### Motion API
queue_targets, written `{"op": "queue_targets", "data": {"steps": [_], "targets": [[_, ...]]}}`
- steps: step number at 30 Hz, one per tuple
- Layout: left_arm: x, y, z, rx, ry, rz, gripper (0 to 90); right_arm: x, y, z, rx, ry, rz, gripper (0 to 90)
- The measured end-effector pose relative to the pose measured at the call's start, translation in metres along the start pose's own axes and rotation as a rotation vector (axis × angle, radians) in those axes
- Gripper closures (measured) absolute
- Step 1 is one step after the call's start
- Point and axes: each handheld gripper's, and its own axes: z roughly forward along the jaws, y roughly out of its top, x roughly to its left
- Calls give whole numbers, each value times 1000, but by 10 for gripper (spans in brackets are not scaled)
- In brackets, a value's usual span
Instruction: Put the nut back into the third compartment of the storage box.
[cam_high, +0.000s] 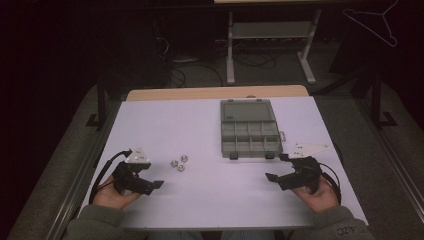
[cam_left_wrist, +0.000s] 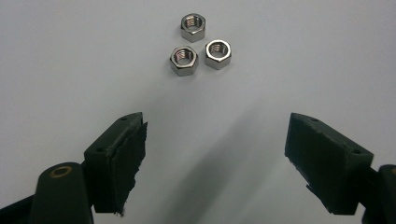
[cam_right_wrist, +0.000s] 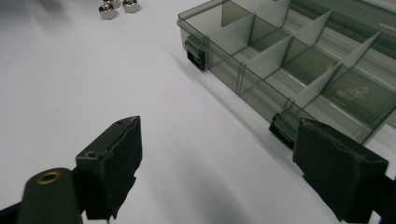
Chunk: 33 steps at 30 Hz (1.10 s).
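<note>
A white surface (cam_high: 215, 190) stands in a dark room, with a grey shelf frame (cam_high: 270, 35) behind it. Three hex nuts (cam_left_wrist: 198, 44) lie clustered near the left hand-held gripper (cam_high: 150, 175), and one open compartment box (cam_high: 249, 129) sits beyond the right hand-held gripper (cam_high: 277, 167). Both have their jaws spread wide and empty.

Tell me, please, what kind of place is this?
Probably a workshop or lab room set up for recording. A white table carries a clear compartment box and three steel nuts, and the person holds a gripper in each hand. Behind it stands a metal bench frame with cables on the floor.
</note>
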Motion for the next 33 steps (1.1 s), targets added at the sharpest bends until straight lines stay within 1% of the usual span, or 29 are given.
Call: {"op": "queue_targets", "data": {"steps": [1, 2, 5, 7, 8, 10, 13, 14, 16, 18, 20, 23, 25, 27, 29, 33], "targets": [[-1, 0, 1, -10, -3, -14, 198, 0, 2, 1, 1, 7, -5, 148], [-1, 0, 0, 2, -2, -5, 198, 1, 4, 1, 3, 13, -9, 150], [-1, 1, 1, 3, -7, -6, 197, 3, 13, 3, 14, 30, -29, 149], [-1, 1, 2, 9, -7, 2, 198, 4, 22, 5, 26, 40, -37, 149], [-1, 2, 2, 18, -11, 4, 198, 5, 26, 7, 32, 48, -39, 149], [0, 2, 3, 16, -14, 7, 197, 7, 36, 12, 49, 60, -56, 149], [1, 0, 3, 11, -16, 2, 197, 12, 52, 19, 58, 79, -85, 152], [1, 0, 3, 13, -16, 0, 197, 14, 58, 23, 73, 87, -88, 152], [1, -1, 3, 9, -17, -3, 197, 17, 71, 30, 89, 109, -111, 159], [1, -1, 2, 5, -16, -1, 197, 22, 85, 39, 101, 128, -130, 160], [3, -1, 2, 3, -11, 20, 197, 26, 98, 50, 106, 151, -156, 161], [2, 0, 2, 5, -12, 10, 197, 34, 118, 69, 122, 181, -195, 166], [3, 0, 3, 11, -15, 22, 197, 40, 130, 82, 137, 203, -208, 174], [2, 0, 3, 13, -17, 23, 196, 45, 141, 96, 147, 219, -229, 182], [2, 0, 4, 11, -16, 25, 196, 50, 150, 108, 160, 231, -266, 194], [3, -1, 3, 5, -19, 26, 196, 59, 166, 130, 170, 248, -294, 199]]}}
